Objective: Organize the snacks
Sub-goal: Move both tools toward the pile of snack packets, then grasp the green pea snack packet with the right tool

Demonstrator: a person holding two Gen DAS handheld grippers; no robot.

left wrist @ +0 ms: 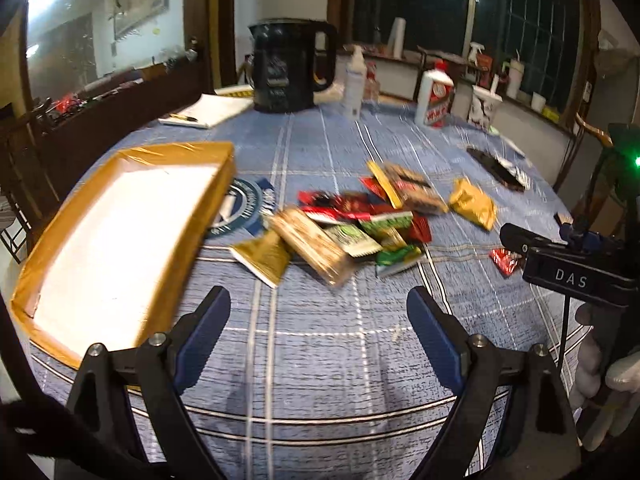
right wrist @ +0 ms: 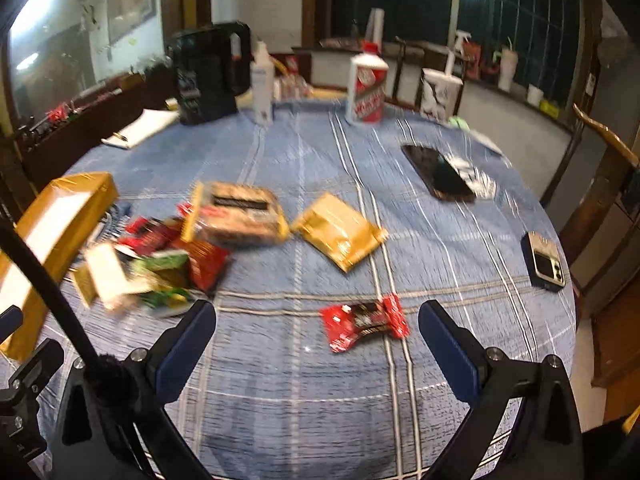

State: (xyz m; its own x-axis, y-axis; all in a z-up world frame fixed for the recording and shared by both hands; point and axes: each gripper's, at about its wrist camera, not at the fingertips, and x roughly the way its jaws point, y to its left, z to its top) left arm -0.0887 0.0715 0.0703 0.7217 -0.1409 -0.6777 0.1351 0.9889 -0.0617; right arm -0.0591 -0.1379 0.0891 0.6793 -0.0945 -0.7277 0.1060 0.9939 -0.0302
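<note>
A heap of snack packets [left wrist: 352, 224] in red, green, gold and brown lies mid-table on the blue checked cloth. A gold-rimmed tray [left wrist: 120, 236] with a white floor sits to its left and holds nothing. My left gripper [left wrist: 320, 320] hovers open above bare cloth in front of the heap. In the right wrist view the heap [right wrist: 180, 248] is at left, a gold packet [right wrist: 340, 236] lies apart, and a red packet [right wrist: 364, 320] lies just ahead of my open right gripper [right wrist: 316, 332]. Nothing sits between either pair of fingers.
A black kettle [left wrist: 292, 68], a white pump bottle [left wrist: 354, 80], a red-and-white bottle [left wrist: 434, 96] and a notepad with a pen [left wrist: 204, 112] stand at the far side. A dark phone [right wrist: 440, 172] and a small device [right wrist: 546, 266] lie at right. A wooden chair [right wrist: 604, 168] stands beyond the table's edge.
</note>
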